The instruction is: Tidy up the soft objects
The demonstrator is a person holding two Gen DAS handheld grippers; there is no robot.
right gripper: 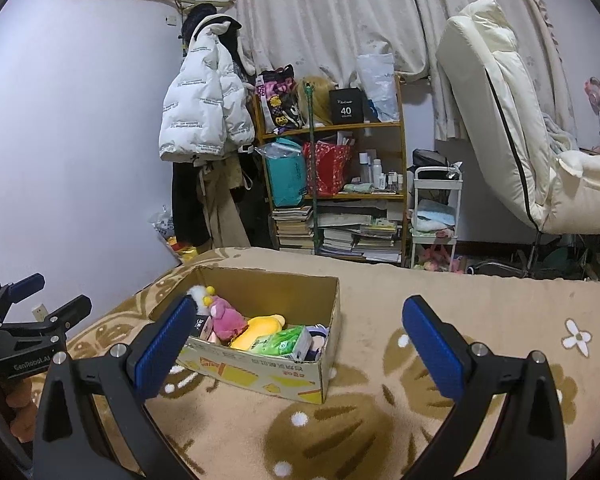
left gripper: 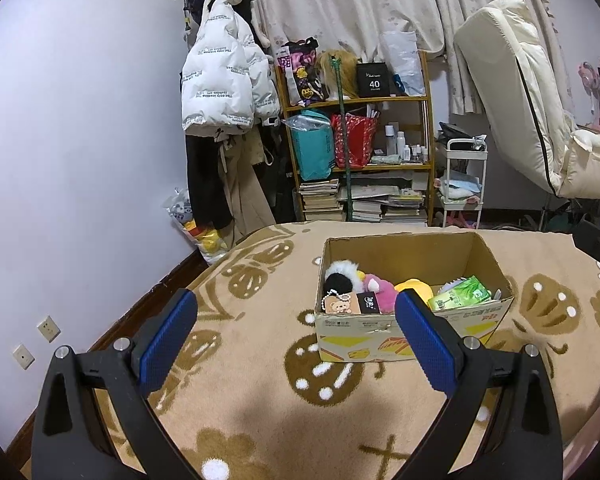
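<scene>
An open cardboard box (left gripper: 404, 332) stands on the beige patterned blanket (left gripper: 260, 400). It holds a black-and-white plush (left gripper: 340, 276), a pink plush (left gripper: 380, 290), a yellow plush (left gripper: 416, 286), a green tissue pack (left gripper: 460, 294) and a small bear-print pack (left gripper: 342, 304). My left gripper (left gripper: 296, 304) is open and empty, just in front of the box. My right gripper (right gripper: 300, 312) is open and empty, above the box's near right side (right gripper: 260, 372). The pink plush (right gripper: 226, 318), yellow plush (right gripper: 260, 330) and tissue pack (right gripper: 284, 342) show there too. The left gripper (right gripper: 40, 300) appears at the far left of the right wrist view.
A wooden shelf (left gripper: 360, 140) with bags, bottles and stacked books stands behind the bed. A white puffer jacket (left gripper: 224, 80) hangs on the wall to its left. A white trolley (left gripper: 462, 184) and a cream recliner chair (left gripper: 540, 120) stand to the right.
</scene>
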